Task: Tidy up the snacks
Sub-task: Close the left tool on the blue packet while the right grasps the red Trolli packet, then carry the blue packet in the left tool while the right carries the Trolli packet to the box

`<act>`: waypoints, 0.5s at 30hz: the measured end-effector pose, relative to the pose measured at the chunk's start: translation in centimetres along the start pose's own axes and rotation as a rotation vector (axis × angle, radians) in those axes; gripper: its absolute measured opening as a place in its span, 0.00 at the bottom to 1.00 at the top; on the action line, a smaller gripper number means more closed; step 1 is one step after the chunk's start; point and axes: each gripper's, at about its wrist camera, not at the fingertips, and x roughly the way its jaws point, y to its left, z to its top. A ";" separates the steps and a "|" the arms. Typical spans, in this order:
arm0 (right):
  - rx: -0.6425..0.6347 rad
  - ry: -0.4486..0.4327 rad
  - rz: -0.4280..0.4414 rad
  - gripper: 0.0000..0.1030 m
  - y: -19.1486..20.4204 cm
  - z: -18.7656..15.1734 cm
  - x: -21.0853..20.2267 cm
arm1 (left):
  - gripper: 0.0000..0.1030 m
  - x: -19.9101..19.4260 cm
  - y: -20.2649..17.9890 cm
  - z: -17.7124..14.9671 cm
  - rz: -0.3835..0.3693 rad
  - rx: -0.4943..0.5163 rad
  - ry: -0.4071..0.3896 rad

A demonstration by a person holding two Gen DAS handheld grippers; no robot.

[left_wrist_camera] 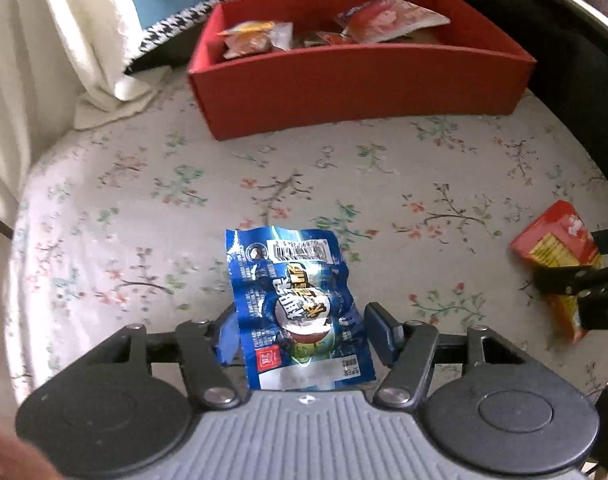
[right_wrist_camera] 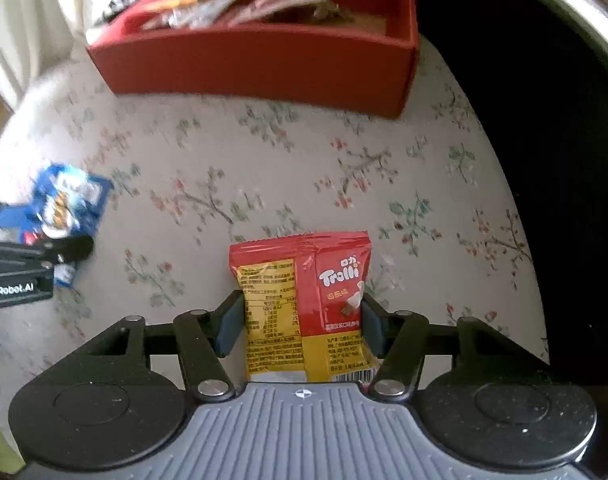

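Observation:
A blue snack packet (left_wrist_camera: 299, 308) lies between the fingers of my left gripper (left_wrist_camera: 304, 330); the left pad touches it, the right pad stands slightly off. My right gripper (right_wrist_camera: 301, 326) is shut on a red and yellow Trolli packet (right_wrist_camera: 304, 304), both pads pressing its sides. A red open box (left_wrist_camera: 356, 80) at the far side of the table holds several snack packets (left_wrist_camera: 255, 38); it also shows in the right wrist view (right_wrist_camera: 255, 64). The Trolli packet shows at the right of the left wrist view (left_wrist_camera: 552, 248), and the blue packet at the left of the right wrist view (right_wrist_camera: 63, 204).
The table wears a floral cloth (left_wrist_camera: 183, 200). A white curtain (left_wrist_camera: 63, 40) hangs at the left, with a houndstooth cushion (left_wrist_camera: 175, 28) behind the box. A dark edge (right_wrist_camera: 564, 160) bounds the table on the right.

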 end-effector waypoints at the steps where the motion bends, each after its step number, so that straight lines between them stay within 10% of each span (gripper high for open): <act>1: 0.009 -0.011 0.012 0.64 0.1 0.2 -0.2 | 0.52 -0.2 0.4 0.1 -0.015 -0.013 -0.002; 7: 0.053 -0.045 0.048 0.64 0.5 1.1 -0.8 | 0.50 -1.5 1.3 1.1 -0.048 -0.030 -0.029; 10: 0.059 -0.048 0.051 0.64 0.7 1.5 -0.8 | 0.24 -1.3 1.9 1.5 -0.073 -0.051 -0.014; 15: 0.056 -0.034 0.048 0.65 1.0 1.7 -0.2 | 0.28 -0.8 2.9 1.6 -0.112 -0.090 0.019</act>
